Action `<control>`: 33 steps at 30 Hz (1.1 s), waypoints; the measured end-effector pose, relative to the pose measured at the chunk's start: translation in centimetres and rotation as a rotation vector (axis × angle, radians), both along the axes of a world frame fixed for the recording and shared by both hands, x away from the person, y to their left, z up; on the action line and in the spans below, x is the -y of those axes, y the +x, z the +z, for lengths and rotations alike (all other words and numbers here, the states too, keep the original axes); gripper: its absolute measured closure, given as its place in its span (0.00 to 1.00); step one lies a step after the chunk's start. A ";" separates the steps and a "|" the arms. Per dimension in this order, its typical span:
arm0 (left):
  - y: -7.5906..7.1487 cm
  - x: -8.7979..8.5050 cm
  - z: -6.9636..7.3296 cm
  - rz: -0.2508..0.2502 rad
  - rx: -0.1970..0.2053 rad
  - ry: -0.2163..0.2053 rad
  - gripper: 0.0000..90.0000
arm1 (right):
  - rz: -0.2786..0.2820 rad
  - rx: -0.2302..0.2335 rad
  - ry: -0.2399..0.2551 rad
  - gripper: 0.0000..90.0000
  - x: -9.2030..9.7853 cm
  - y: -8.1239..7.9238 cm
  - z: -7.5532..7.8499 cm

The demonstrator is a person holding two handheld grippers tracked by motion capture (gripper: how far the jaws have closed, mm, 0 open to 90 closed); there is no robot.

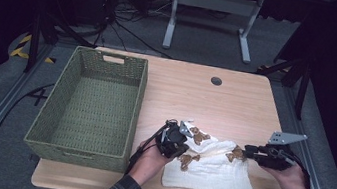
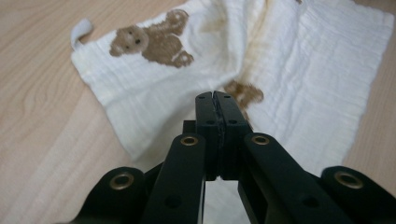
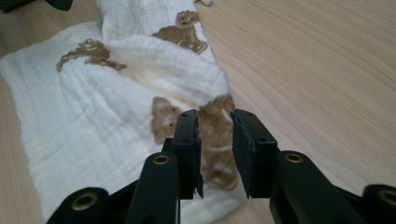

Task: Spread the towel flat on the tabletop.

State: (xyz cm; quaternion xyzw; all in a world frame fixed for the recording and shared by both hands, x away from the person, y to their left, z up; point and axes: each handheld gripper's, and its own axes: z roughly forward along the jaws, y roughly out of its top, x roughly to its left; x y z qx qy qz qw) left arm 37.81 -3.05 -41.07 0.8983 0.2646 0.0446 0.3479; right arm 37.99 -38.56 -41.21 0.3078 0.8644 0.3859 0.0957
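Right now your left gripper [image 1: 181, 138] has its jaws pressed flat together with nothing between them; in the left gripper view its tips [image 2: 216, 100] hang just over the white cloth [image 2: 299, 74], above a small brown bear print. Your right gripper [image 1: 249, 151] has its jaws a little apart, and in the right gripper view [image 3: 215, 122] a bear print on the cloth [image 3: 84, 121] shows through the gap; the pads are not pressing on the fabric.

The cloth [image 1: 216, 170] lies crumpled on the near part of the table [image 1: 237, 94], right of middle, between your two hands. Its far edge is bunched into a ridge, with bear prints near each gripper. Your left hand [image 1: 149, 160] comes in at the cloth's left end, and your right hand [image 1: 290, 179] at its right end, both in plaid sleeves.

Left of the cloth, just beside your left hand, stands a green woven basket [image 1: 53, 107], its long side running from near to far. A small dark round hole [image 1: 216, 81] sits in the table's far edge.
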 end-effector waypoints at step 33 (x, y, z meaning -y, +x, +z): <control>2.6 2.0 -3.6 0.019 -0.018 0.127 1.00 | 0.304 -0.023 -0.053 0.98 -6.8 -4.1 -1.1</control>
